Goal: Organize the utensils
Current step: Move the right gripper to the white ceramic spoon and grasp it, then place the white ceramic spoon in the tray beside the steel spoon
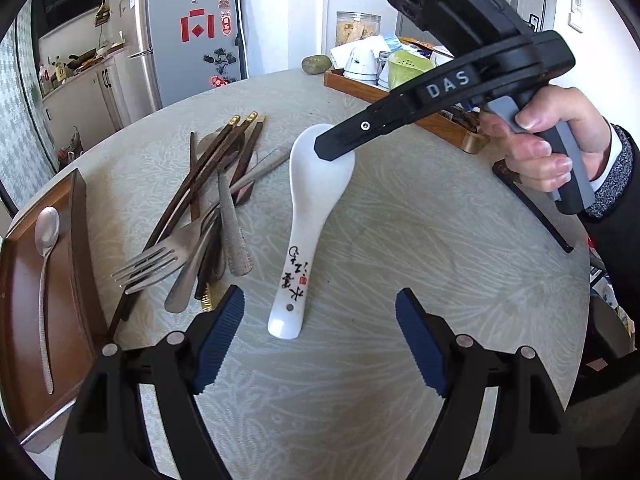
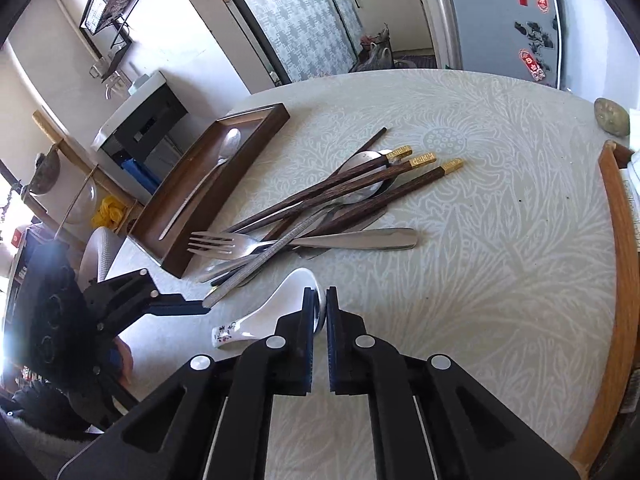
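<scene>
Left tongs (image 1: 320,340) are hanging wide open above the bench (image 1: 400,240) in the left wrist view, their blue pads spread on either side of the handle end of a white ceramic spoon (image 1: 308,232) that is lying flat, painted characters facing up. From upper right, the right tongs (image 1: 334,148) are reaching down onto the spoon's bowl, with the person's right hand (image 1: 552,152) wrapping the grey trigger handle. Left of the spoon, a jumbled pile is lying crossed: dark wooden chopsticks (image 1: 208,176) with gold caps, a steel fork (image 1: 152,264) and textured metal handles. A wooden tray (image 1: 78,216) at the bench's left edge is holding a single metal spoon (image 1: 46,272). A second tray of cups (image 1: 400,104) is sitting at the far edge.

Right wrist view is showing what the other cannot: the right tongs (image 2: 320,300) are nearly shut, pads pinching the rim of the ceramic spoon's (image 2: 272,308) bowl, which is resting on the bench (image 2: 480,280). Left tongs (image 2: 188,308) are appearing here only as a dark arm just beside the spoon's handle. Chopsticks (image 2: 360,188), fork (image 2: 224,244) and tray (image 2: 240,152) are lying beyond.
</scene>
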